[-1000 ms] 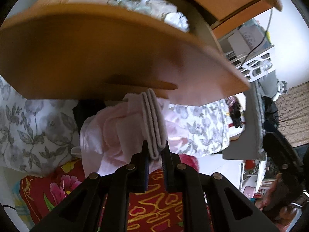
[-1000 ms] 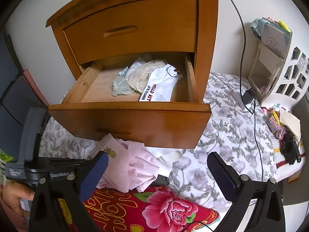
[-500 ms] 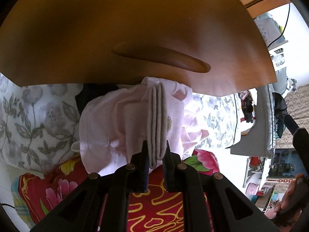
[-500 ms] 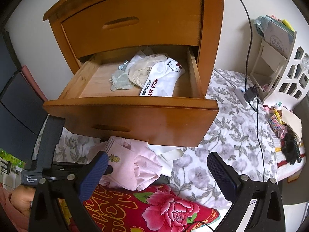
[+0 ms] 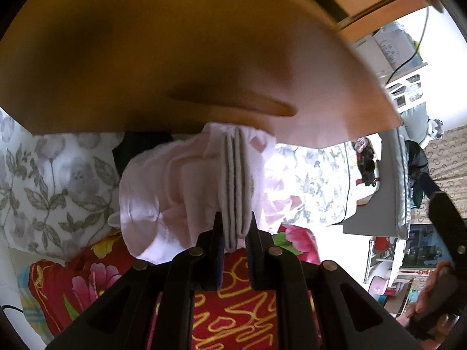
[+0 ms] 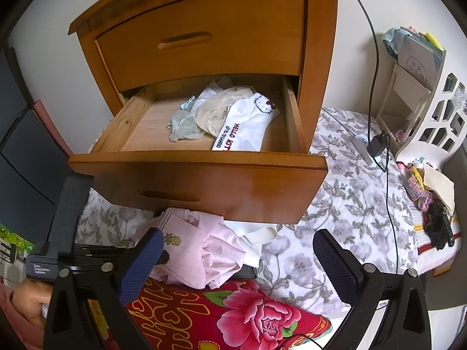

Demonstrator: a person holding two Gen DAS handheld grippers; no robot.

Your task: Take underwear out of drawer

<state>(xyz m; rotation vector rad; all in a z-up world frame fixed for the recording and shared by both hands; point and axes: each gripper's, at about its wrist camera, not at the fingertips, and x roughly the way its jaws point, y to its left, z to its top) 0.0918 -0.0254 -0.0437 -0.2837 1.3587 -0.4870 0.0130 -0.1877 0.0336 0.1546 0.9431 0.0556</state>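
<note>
The open lower drawer [image 6: 204, 157] of the wooden nightstand [image 6: 318, 58], up ahead of the right gripper [image 6: 236, 258], holds a white garment with red lettering [image 6: 248, 128], a cream piece [image 6: 216, 110] and a pale green piece [image 6: 184, 125], all bunched toward the drawer's right half; its left half shows bare wood. The upper drawer [image 6: 201, 35] is closed.

The left gripper [image 5: 235, 233] is clenched on a folded edge of pink underwear [image 5: 233, 180], the layered fold standing upright between its pads while the rest of the pink cloth sags to the gripper's left. This underwear is outside the drawer, just below the drawer front [image 5: 204, 58], which fills the view above the gripper and is blurred. In the right wrist view the same pink bundle [image 6: 201, 245] lies just ahead of the right gripper's left finger, over the floral bedsheet [image 6: 344, 210] and next to a red flowered cloth [image 6: 233, 318]. A dark item under the bundle is mostly hidden, and a white piece beside it is partly covered.

The right gripper is released, jaws wide apart with nothing between them, angled down toward the bed. The left gripper also tilts steeply down; the hand [image 6: 32, 300] holding it is cut off at the lower left edge of the right wrist view.
</note>
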